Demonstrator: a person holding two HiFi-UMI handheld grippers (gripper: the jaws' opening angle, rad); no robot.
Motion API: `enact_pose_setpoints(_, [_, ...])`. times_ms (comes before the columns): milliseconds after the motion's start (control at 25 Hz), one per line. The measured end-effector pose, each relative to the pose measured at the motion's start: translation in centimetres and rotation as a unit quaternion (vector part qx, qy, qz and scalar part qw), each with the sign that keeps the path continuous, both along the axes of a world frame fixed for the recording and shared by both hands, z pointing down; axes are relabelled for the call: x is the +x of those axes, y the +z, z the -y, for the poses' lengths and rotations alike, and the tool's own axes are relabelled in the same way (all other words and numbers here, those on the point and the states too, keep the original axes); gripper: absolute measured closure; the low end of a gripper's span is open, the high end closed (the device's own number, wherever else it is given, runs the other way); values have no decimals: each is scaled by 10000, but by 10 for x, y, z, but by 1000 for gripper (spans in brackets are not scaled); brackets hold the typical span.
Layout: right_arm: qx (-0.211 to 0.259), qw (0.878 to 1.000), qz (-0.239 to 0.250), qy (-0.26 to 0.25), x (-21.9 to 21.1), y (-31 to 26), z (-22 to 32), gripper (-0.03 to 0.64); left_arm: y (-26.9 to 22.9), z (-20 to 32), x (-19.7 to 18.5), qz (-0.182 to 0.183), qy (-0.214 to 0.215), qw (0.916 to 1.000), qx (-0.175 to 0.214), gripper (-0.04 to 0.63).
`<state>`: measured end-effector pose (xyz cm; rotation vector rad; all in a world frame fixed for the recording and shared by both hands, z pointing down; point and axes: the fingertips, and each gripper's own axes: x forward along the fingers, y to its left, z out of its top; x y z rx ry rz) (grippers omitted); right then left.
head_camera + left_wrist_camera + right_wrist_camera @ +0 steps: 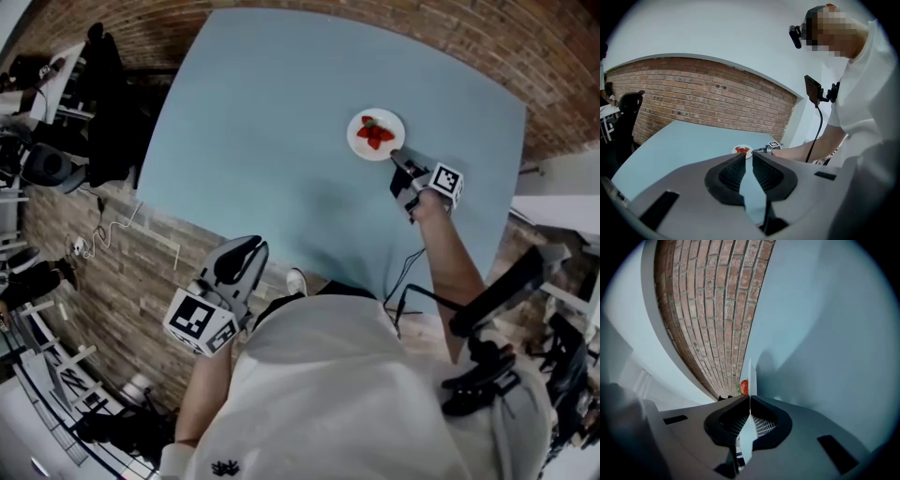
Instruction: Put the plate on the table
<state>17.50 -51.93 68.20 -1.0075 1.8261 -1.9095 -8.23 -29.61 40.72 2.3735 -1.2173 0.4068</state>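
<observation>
One round white plate [389, 120] is seen on the far right part of the smooth, light-blue table [272, 141]. Red strawberries [375, 132] are heaped at its centre. Whether the base of the plate is fully seated on the surface cannot be determined.

The near rim of the plate is clamped by the right gripper [397, 159]. In the right gripper view the thin white edge is seen end-on, pinched between the two ribbed black pads [764, 423], whose tips are closed against it. One strawberry is visible just beyond the tips. A marker cube [446, 182] with black-and-white squares is carried on the grey moulded body.

The left gripper [246, 251] is held well apart from the plate, off the near edge of the table. Its jaws are parted by a narrow gap and nothing is gripped between them; only the table surface is seen through the gap. A red brick wall [703, 103] with pale mortar joints is seen behind the table.
</observation>
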Motion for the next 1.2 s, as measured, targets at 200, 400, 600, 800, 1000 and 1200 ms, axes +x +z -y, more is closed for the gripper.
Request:
enact_pose_setpoints(200, [-186, 9996, -213, 27, 3, 10, 4, 601, 3, 3, 5, 46, -20, 10000, -24, 561])
enact_pose_setpoints(400, [-443, 9945, -943, -38, 4, 15, 10, 600, 6, 6, 9, 57, -63, 9999, -106, 561])
enact_pose_setpoints(600, [-165, 9884, -1486, -286, -4, 16, 19, 514, 9, 6, 12, 59, -114, 9997, -207, 561])
enact_pose_setpoints(800, [7, 9729, -2280, -372, -2, 14, 24, 500, 11, 10, 13, -21, -201, 9994, -272, 561])
enact_pose_setpoints(1000, [195, 9524, -3013, -413, 2, 13, 19, 500, 15, 4, 11, -133, -234, 9992, -296, 561])
enact_pose_setpoints(1200, [329, 9515, -3019, -493, -4, 2, 4, 500, 13, -7, 10, -228, -168, 9994, -201, 561])
